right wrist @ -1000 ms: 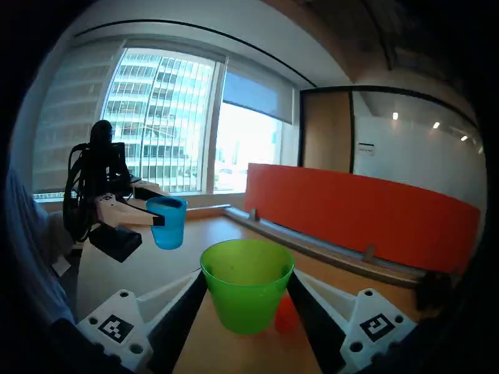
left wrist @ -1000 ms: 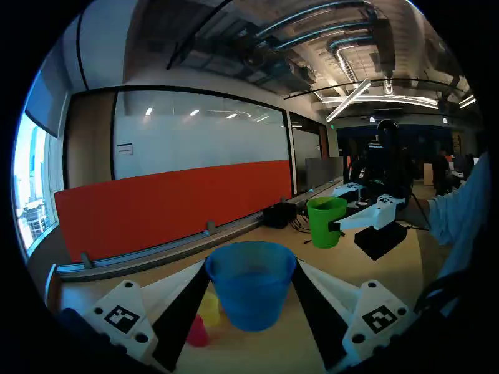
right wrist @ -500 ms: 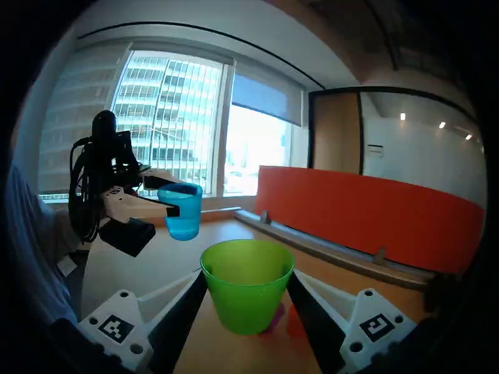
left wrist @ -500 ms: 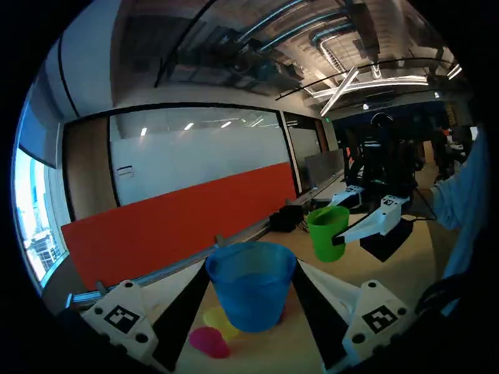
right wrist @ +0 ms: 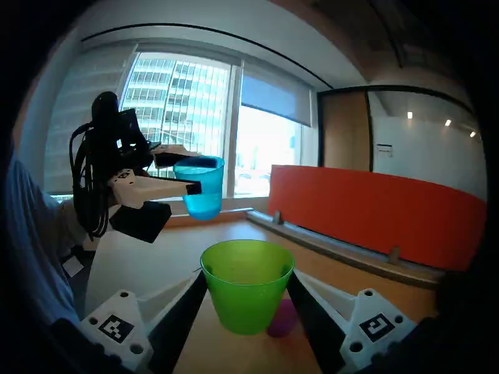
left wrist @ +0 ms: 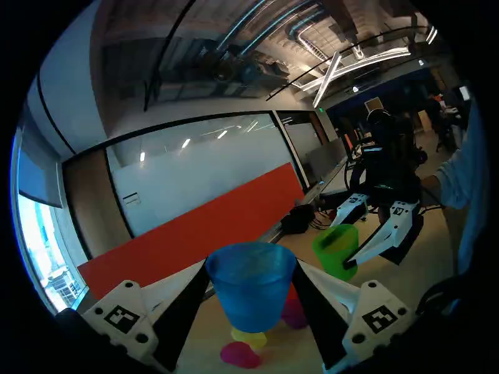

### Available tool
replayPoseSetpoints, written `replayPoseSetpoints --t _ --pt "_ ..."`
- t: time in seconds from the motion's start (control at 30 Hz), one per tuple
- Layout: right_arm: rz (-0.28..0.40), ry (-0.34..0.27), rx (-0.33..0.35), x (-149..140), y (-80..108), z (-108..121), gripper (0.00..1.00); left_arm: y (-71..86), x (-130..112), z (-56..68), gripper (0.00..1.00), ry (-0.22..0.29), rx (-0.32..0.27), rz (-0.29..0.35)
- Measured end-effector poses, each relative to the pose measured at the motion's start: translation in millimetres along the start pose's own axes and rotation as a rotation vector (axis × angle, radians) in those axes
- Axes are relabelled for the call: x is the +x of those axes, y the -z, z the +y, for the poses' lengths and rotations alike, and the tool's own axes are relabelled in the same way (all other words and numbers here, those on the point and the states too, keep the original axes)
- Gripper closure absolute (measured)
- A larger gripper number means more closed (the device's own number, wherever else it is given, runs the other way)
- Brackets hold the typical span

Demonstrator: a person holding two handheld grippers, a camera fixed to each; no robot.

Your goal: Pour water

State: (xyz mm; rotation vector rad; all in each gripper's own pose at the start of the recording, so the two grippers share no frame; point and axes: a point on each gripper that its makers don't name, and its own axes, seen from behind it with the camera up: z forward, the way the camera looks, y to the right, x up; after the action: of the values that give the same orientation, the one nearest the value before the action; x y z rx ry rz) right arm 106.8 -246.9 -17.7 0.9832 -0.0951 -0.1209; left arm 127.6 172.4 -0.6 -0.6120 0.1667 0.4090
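- Two cups aloft, one in each gripper, both above a pale wooden table (right wrist: 150,262).
- In the left gripper view: left gripper (left wrist: 250,280) pinching a blue cup (left wrist: 251,298), one finger pressed to each side of the wall just under the rim.
- Blue cup translucent and upright between the fingers; impossible to tell whether any water is inside.
- Down on the table beneath it, three small pieces close together: a yellow cup (left wrist: 249,338), a pink cup (left wrist: 239,354) and a purple cup (left wrist: 293,313).
- Farther off to the right in the same view: right gripper (left wrist: 342,244) clamped on a green cup (left wrist: 334,254), a finger on either side, with a light blue sleeve (left wrist: 465,181) behind it at the edge.
- In the right gripper view: green cup upright and close, mouth open to the camera, gripped on both sides by the near fingers.
- Blue cup there up and to the left of the green cup's rim, roughly upright, apart from it and not touching.
- Purple cup on the table just behind the green cup's lower right side.
- Long orange panel (right wrist: 387,215) along the far edge of the table; bright window (right wrist: 181,118) behind the blue cup.
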Motion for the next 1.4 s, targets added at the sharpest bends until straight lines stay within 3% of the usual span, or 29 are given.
replayPoseSetpoints --t 0.77,1.4 --pt "0.015 -0.009 0.073 -4.1 -22.8 -27.9 0.11 -11.2 43.1 -3.2 0.12 -0.293 0.039 0.032" --pt "0.017 -0.008 0.13 -3.5 -36.0 -53.6 0.11 -18.2 61.4 -11.0 0.12 -0.512 0.084 0.036"
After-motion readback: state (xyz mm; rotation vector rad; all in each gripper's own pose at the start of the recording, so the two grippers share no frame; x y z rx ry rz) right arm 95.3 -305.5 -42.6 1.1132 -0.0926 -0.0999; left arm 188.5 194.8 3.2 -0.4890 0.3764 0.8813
